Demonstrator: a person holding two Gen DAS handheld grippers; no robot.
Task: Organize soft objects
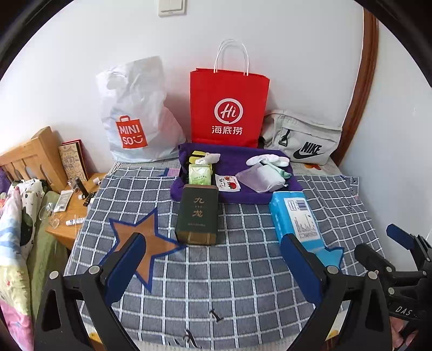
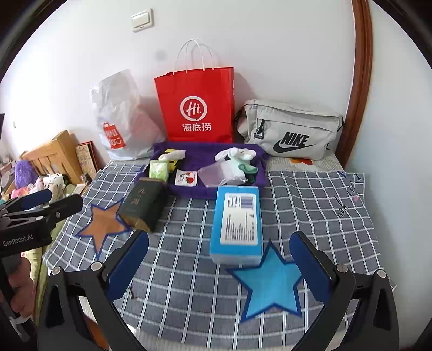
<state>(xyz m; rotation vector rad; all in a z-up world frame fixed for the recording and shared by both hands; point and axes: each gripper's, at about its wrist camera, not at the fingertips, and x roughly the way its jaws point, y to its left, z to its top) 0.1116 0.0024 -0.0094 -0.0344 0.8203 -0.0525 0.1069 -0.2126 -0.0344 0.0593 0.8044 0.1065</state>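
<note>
Hovered wide open, both empty: left gripper (image 1: 213,259) near dark green box (image 1: 196,214), right gripper (image 2: 218,256) near blue pack (image 2: 237,224), possibly tissues.

white wall (image 1: 283,48) with a light switch (image 1: 172,6), wooden headboard (image 1: 29,159) and nightstand (image 1: 67,229) at left.

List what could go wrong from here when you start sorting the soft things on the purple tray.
1. The sheer pouch overlaps the white socks; grabbing one may drag the other.
2. The dark green box and blue pack stand before the purple tray; a low reach could knock them.
3. Both hand-held grippers, left and right, sit close and could collide.
</note>
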